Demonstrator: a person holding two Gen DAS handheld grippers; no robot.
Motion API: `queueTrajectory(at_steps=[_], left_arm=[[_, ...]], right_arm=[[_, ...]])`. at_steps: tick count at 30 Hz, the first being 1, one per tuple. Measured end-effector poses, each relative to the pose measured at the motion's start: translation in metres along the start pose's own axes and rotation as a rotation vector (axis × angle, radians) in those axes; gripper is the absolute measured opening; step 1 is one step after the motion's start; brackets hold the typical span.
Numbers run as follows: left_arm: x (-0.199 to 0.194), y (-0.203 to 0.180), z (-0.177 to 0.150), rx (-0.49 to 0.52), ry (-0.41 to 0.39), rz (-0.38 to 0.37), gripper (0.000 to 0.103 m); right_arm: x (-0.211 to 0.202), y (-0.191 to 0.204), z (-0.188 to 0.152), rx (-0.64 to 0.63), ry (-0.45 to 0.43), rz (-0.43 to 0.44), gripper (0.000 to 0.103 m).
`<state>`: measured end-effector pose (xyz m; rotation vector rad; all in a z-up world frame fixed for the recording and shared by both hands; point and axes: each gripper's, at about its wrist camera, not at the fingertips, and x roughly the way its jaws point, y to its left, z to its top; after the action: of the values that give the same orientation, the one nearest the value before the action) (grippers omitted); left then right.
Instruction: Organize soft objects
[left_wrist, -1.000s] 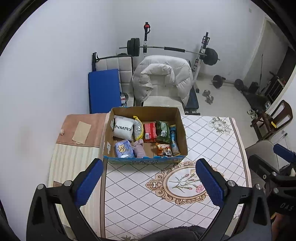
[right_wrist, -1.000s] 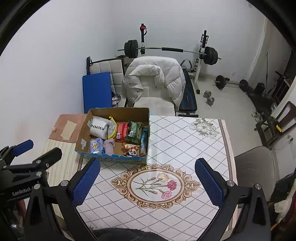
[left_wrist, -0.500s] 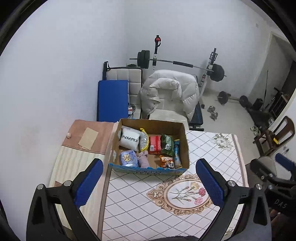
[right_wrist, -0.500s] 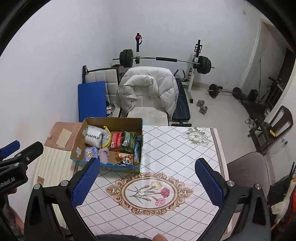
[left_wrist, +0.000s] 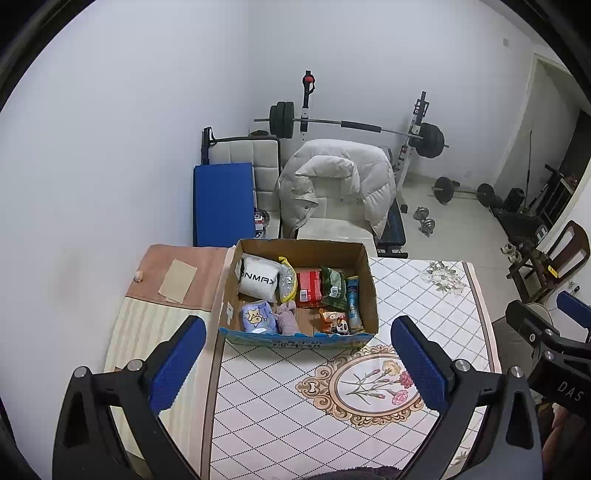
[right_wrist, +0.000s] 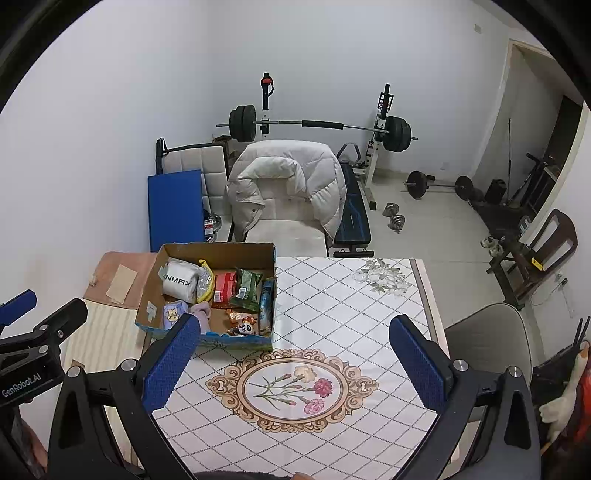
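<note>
One cardboard box (left_wrist: 299, 334), long axis left-right.

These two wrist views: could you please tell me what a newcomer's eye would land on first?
Probably the open cardboard box at the table's far left corner, packed with a white pouch, a red packet and other soft packs. Behind it, a white puffer jacket drapes over a chair, with a loaded barbell racked against the wall. Both claws, left and right, hang open above the flowered cloth.
</note>
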<state>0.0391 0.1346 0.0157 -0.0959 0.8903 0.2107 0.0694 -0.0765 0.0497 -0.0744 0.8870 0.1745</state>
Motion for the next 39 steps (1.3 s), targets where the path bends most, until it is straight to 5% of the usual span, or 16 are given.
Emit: queueTrajectory(at_steps=[39], left_arm=[[0.002,0.004,0.008,0.017,-0.003,0.016,0.103]], right_arm=[[-0.009,-0.001,0.009,-0.033,-0.006,-0.017,0.103]])
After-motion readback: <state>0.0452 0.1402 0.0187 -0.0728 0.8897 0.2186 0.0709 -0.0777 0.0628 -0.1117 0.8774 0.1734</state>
